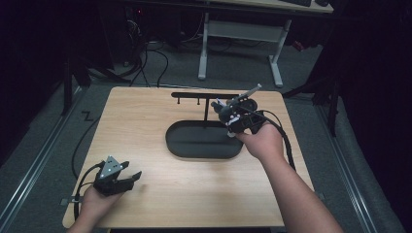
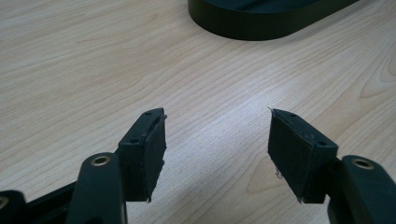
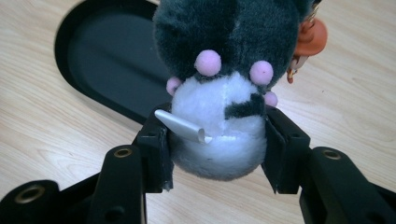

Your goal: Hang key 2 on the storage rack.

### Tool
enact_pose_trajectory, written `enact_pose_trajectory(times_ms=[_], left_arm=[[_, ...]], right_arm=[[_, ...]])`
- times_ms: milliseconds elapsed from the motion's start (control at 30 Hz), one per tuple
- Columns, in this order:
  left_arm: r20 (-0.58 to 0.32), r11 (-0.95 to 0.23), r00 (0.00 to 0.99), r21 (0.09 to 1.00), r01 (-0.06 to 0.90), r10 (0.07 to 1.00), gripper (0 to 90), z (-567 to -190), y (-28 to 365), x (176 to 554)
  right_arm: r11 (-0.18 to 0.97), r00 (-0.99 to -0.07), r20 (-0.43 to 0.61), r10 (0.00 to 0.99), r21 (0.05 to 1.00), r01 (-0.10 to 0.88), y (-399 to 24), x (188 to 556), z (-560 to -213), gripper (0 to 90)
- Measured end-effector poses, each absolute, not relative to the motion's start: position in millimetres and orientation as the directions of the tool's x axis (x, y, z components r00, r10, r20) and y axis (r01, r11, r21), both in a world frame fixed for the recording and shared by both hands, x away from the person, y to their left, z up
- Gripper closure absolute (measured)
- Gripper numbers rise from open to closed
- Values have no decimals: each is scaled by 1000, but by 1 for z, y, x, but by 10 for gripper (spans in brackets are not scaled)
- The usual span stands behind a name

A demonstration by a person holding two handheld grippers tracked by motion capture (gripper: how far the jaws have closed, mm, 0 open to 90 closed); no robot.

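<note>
Two hand-held grippers are at work over a light wooden table (image 1: 160, 194). The left gripper (image 1: 127, 177) sits near the table's front left corner, close to the near edge, held low over the wood. In the left gripper view its jaws stand wide apart with bare tabletop between them, holding nothing.

The right gripper (image 1: 232, 121) is over the right end of a black oval tray (image 1: 194, 148), which lies in the middle of the table with its long side running left to right. In the right gripper view the jaws are closed against both sides of a small plush toy (image 3: 224, 93), dark grey above and white below, with pink pom-poms and a small white tag on it. A small orange charm (image 3: 310, 39) hangs at the toy's upper right. The toy is lifted above the tray's rim and the wood beside it.

A black stand with a horizontal bar (image 1: 204, 95) rises just behind the tray, near the table's far edge. A broad stretch of bare wood lies between the tray and the left gripper, and along the whole front edge.
</note>
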State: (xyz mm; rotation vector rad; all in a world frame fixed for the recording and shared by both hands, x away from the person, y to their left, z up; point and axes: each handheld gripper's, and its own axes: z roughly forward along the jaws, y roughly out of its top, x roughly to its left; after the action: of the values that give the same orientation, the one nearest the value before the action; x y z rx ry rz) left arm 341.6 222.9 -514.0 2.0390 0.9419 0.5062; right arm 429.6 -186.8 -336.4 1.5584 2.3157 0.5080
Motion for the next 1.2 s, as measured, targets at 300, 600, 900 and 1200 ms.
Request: enact_pose_trajectory(times_ms=[300,600,900,1200], left_arm=[[25,-393,642,809,437,766,371,-515,222,341],[24,-397,646,807,438,763,371,-515,221,342],[30,-407,651,802,437,758,371,-515,220,341],[35,-413,655,801,434,755,369,-515,218,341]], right_arm=[[356,-370,-49,928,412,839,-184,437,-366,494],[351,-376,-27,926,426,834,-180,445,-377,401],[336,-376,3,927,442,832,-178,441,-383,338],[328,-372,15,928,440,836,-187,426,-402,315]])
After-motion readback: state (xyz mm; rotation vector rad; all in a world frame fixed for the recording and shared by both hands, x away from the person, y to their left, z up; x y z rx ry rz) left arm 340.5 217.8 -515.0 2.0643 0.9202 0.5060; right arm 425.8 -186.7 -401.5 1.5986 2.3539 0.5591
